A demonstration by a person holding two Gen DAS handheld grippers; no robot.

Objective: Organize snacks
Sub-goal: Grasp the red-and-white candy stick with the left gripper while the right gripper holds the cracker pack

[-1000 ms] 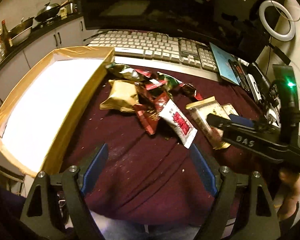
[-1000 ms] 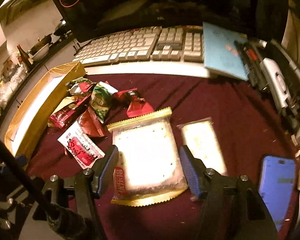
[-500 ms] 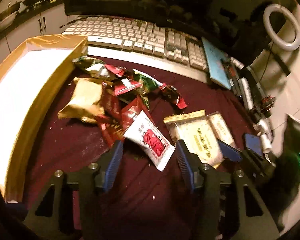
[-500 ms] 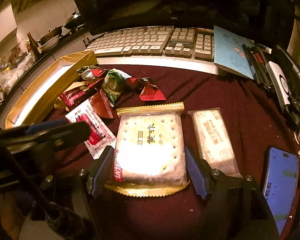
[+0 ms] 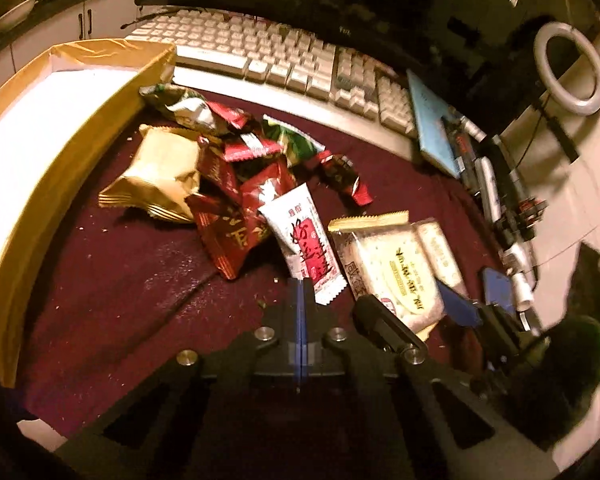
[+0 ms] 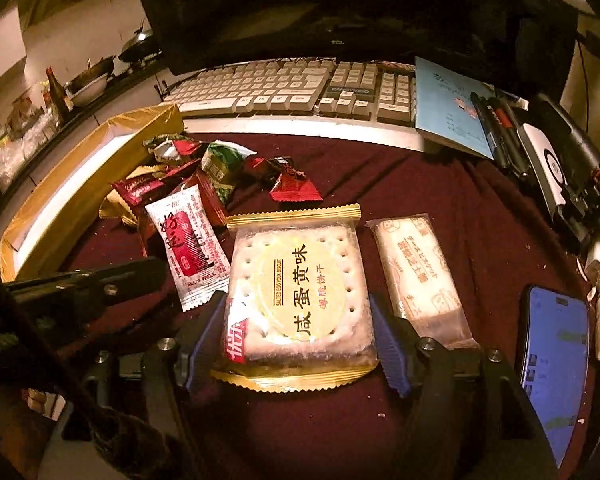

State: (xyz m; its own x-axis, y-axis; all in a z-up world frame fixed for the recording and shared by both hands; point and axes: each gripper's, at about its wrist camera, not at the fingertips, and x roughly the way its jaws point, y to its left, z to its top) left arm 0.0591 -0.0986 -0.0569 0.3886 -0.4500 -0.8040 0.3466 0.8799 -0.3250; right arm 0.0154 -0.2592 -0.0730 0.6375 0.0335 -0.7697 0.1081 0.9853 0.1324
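A pile of snack packets [image 5: 236, 172] lies on the dark red cloth beside a gold-walled box [image 5: 60, 152] with a white floor. My left gripper [image 5: 300, 292] is shut, its tips just short of the near end of a white-and-red sachet [image 5: 306, 240]; I cannot tell if it pinches the sachet's edge. My right gripper [image 6: 296, 340] is open, its blue pads on either side of a salted egg yolk biscuit pack [image 6: 300, 284] with gold edges. A narrower clear biscuit pack [image 6: 418, 276] lies right of it. The sachet [image 6: 190, 248] also shows in the right wrist view.
A keyboard [image 6: 292, 88] and a dark monitor stand at the back. A blue notebook [image 6: 448, 108], pens and chargers line the right side. A phone [image 6: 556, 364] with a lit screen lies at the near right. The box [image 6: 80, 184] sits at the left.
My left gripper has moved forward and right toward the sachet and closed from wide open to shut. My right gripper has moved in around the biscuit pack.
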